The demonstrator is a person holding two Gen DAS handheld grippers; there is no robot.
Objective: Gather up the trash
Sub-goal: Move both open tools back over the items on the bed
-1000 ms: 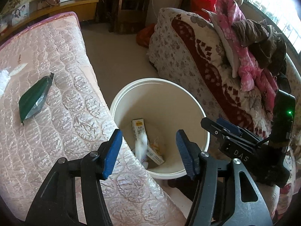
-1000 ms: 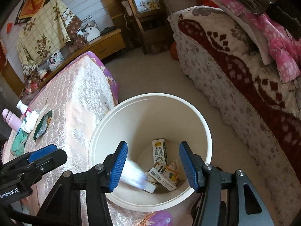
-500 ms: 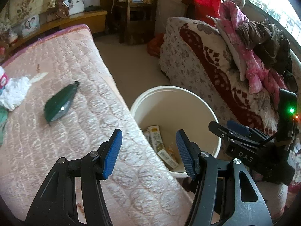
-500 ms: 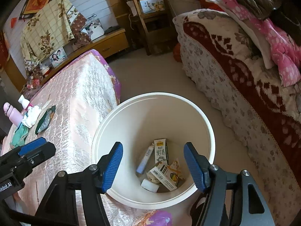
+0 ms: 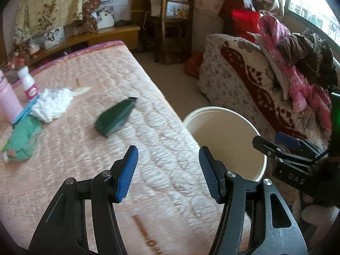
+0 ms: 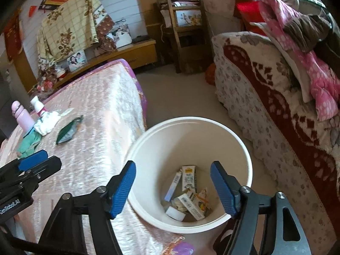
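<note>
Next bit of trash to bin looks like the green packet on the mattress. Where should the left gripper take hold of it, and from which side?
Probably across the wide, puffed middle of the green packet, coming from above with the left gripper open. The packet lies flat on the mattress, apart from the white tissue, and tapers to a thin point at its far end, which would likely slip.

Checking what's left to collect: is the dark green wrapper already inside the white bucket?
No, the dark green wrapper lies on the pink mattress, apart from the white bucket.
</note>
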